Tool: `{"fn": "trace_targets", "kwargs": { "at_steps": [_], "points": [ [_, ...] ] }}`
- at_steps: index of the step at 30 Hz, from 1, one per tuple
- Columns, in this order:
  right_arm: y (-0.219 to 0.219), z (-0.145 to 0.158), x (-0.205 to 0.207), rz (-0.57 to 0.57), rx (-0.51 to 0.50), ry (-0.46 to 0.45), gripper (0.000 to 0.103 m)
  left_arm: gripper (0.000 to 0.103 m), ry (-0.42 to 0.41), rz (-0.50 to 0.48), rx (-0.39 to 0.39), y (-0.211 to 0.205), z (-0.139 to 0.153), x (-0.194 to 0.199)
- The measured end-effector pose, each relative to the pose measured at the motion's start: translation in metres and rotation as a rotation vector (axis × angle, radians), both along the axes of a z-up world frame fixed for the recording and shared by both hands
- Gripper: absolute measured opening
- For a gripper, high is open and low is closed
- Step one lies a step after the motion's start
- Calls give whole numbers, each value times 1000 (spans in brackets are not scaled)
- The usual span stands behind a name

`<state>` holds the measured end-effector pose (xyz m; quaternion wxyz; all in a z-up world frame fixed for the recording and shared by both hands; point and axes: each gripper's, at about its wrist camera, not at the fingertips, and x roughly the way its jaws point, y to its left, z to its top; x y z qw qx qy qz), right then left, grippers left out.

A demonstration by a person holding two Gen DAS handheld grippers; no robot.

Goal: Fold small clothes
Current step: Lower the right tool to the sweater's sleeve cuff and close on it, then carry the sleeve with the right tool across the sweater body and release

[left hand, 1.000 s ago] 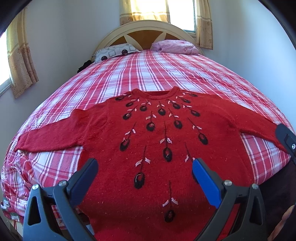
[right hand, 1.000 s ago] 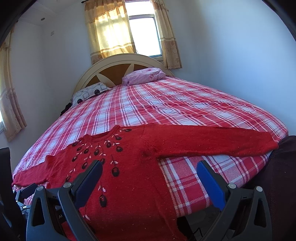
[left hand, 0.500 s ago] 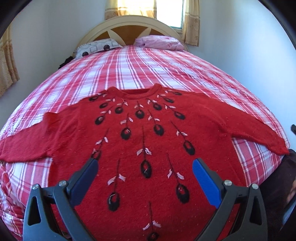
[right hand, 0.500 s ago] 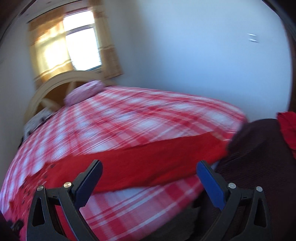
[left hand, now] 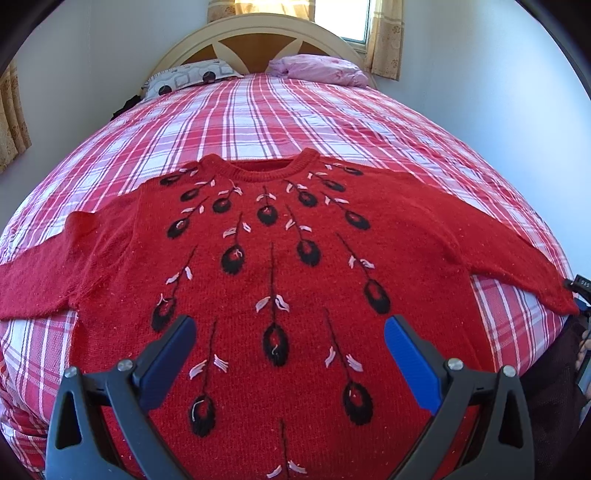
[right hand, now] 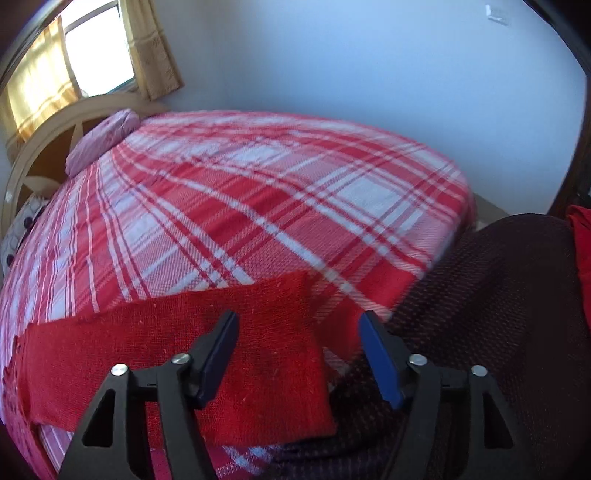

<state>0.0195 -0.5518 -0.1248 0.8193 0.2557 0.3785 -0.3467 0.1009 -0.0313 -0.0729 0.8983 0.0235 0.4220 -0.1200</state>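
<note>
One red knitted sweater [left hand: 280,266] with black and pale embroidered flowers lies flat, front side up, on the bed with a red and white checked cover [left hand: 280,110], its neck toward the cream arched headboard [left hand: 258,33] and both sleeves spread out to the sides. The left gripper [left hand: 290,345] hovers over the lower body of the sweater; its jaws are wide apart and hold nothing. The right gripper [right hand: 299,354] is over the end of one red sleeve [right hand: 177,354], near the edge of the bed, with its jaws partly open and empty, beside a dark maroon fabric [right hand: 498,295]. One pink pillow [left hand: 319,70] and one patterned grey pillow [left hand: 188,77] rest against the headboard.
</note>
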Motion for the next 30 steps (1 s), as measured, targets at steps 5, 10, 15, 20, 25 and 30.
{"fn": "trace_targets", "kwargs": {
  "at_steps": [5,10,15,20,25,30],
  "points": [
    [-4,-9,4,23,49,-3,54,103,10,7,5,2,-4,4],
    [3,-7,7,116,51,-3,11,103,20,15,-23,10,-3,3],
    [29,19,13,156,28,-8,9,103,-18,39,-28,24,7,0],
    [98,91,35,331,-3,-168,9,103,-63,104,-14,54,14,2],
    [207,143,91,623,59,-304,9,103,-74,202,-43,94,19,4],
    [344,145,164,911,166,-363,9,103,-111,310,-29,140,27,2]
  ]
}}
